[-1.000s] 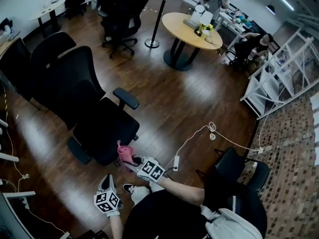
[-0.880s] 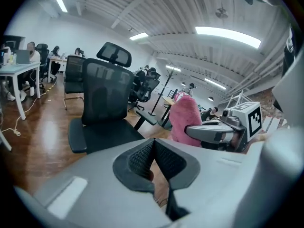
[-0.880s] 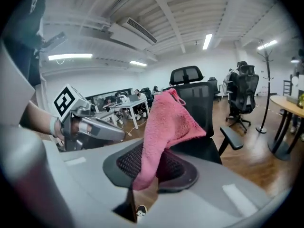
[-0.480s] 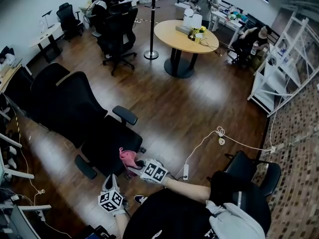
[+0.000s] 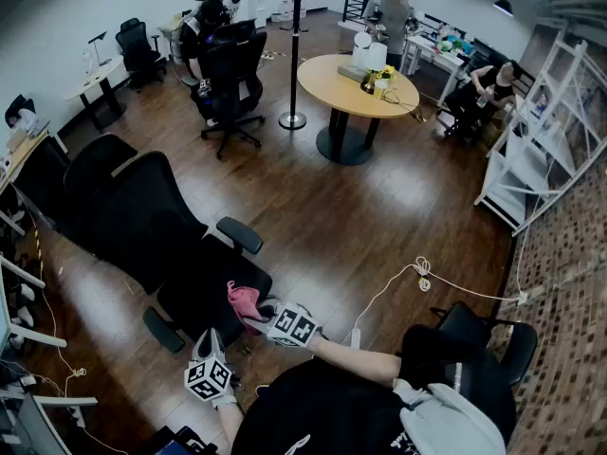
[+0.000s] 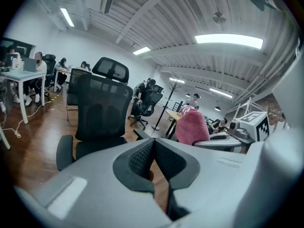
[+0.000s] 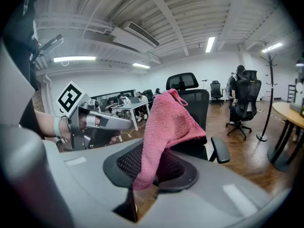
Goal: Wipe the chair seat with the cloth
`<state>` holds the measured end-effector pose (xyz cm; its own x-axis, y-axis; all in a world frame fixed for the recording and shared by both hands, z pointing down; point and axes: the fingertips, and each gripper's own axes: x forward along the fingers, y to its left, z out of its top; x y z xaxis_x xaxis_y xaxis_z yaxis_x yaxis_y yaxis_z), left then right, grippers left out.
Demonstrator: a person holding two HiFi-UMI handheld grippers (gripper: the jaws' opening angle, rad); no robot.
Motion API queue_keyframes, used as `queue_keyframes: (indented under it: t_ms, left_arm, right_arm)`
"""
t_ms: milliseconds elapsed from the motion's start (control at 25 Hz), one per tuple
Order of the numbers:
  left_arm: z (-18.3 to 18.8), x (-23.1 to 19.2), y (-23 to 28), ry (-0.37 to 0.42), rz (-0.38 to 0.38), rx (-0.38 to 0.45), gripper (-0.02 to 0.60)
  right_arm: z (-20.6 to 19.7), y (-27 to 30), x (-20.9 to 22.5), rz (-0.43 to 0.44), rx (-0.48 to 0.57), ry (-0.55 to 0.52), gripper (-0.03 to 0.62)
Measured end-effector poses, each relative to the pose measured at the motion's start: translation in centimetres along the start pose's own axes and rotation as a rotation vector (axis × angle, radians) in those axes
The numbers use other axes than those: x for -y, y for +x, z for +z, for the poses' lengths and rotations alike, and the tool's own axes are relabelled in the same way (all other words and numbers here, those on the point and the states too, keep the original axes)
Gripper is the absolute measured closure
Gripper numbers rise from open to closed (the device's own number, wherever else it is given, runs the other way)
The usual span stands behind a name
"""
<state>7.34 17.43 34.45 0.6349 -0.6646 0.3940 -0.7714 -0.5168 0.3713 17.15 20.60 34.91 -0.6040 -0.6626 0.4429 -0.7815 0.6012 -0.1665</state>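
Note:
A black office chair stands on the wood floor, its seat (image 5: 204, 287) just ahead of me and its mesh back (image 6: 102, 106) facing me. My right gripper (image 5: 261, 312) is shut on a pink cloth (image 5: 245, 300), which sticks up from the jaws (image 7: 166, 127) over the seat's near edge. The cloth (image 6: 191, 126) also shows at the right of the left gripper view. My left gripper (image 5: 207, 347) hangs lower and nearer to me, shut with nothing between its pads, short of the seat.
A second black chair (image 5: 90, 173) stands behind the first. Armrests (image 5: 239, 235) flank the seat. A round wooden table (image 5: 356, 85), a coat stand (image 5: 294, 50), more chairs and people are farther off. A white cable (image 5: 417, 273) and a power strip lie on the floor to my right.
The view has risen and pulled back slightly; chair and grippers sit a little lower-left. The right gripper holds the cloth at the seat's near edge throughout.

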Motion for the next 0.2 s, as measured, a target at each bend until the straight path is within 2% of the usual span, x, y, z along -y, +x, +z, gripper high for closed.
queue_keyframes:
  t_ms: [200]
  left_arm:
    - [-0.49, 0.36, 0.84, 0.007, -0.012, -0.019, 0.588]
  right_arm:
    - [-0.28, -0.08, 0.65, -0.007, -0.001, 0.013, 0.530]
